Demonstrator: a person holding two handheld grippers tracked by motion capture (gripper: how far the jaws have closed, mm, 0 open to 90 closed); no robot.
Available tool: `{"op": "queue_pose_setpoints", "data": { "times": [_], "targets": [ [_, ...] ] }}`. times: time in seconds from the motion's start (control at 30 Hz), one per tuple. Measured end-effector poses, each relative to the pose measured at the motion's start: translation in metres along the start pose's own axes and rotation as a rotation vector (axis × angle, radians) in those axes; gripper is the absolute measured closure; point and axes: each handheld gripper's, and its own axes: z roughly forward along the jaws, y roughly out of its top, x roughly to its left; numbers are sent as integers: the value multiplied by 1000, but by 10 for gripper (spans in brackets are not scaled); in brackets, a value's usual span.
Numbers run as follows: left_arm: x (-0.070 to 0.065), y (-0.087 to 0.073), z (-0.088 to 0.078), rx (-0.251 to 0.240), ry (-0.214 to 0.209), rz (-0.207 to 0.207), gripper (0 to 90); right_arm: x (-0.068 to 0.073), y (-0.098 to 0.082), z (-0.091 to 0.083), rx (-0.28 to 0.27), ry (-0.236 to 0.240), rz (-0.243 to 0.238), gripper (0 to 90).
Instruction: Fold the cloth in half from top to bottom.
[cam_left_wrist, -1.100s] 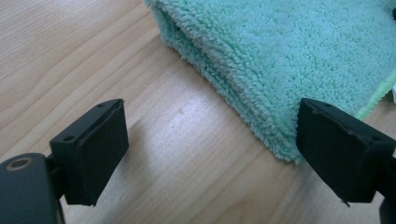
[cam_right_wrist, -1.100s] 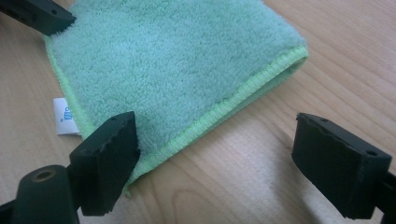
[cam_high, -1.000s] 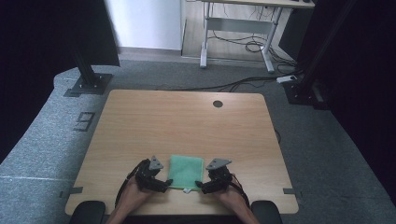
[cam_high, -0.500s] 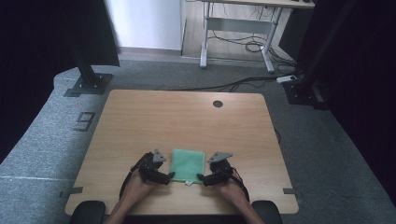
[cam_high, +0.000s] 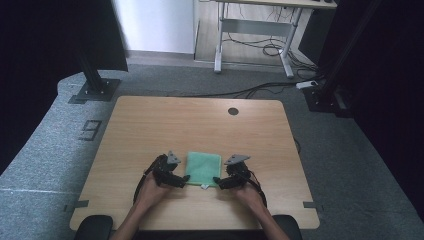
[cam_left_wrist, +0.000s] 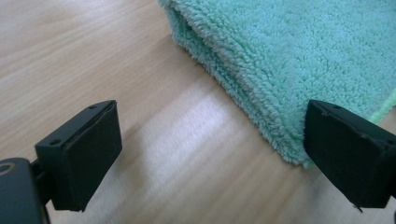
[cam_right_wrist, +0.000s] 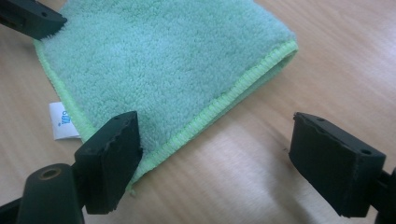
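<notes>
At the near edge of the wooden worktop (cam_high: 150, 125), the person's forearms come in from below, each hand holding a claw. The left claw (cam_high: 184, 181) sits at the near left corner of a folded green towel (cam_high: 204, 167), jaws spread wide with bare wood between them and one pad just beside the towel's fluffy folded edge. The right claw (cam_high: 218, 182) stands at the near right corner, jaws likewise wide apart, gripping nothing, one pad over the stitched hem. A small white label (cam_right_wrist: 61, 121) pokes out from the towel's near edge. The towel lies flat near the front middle of the worktop. Farther off, a round cable hole (cam_high: 233, 111) marks the back of the worktop.
</notes>
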Motion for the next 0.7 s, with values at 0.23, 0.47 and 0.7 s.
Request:
{"op": "queue_pose_setpoints", "data": {
  "times": [0.23, 0.47, 0.7],
  "targets": [
    [5, 8, 8, -9, 19, -6, 51, -13, 6, 5, -3, -22, 2, 168],
    [14, 15, 15, -14, 30, -26, 45, -24, 12, 12, -9, -28, 21, 175],
    [19, 19, 18, -8, 28, -37, 41, -30, 16, 17, -9, -26, 40, 181]
  ]
}}
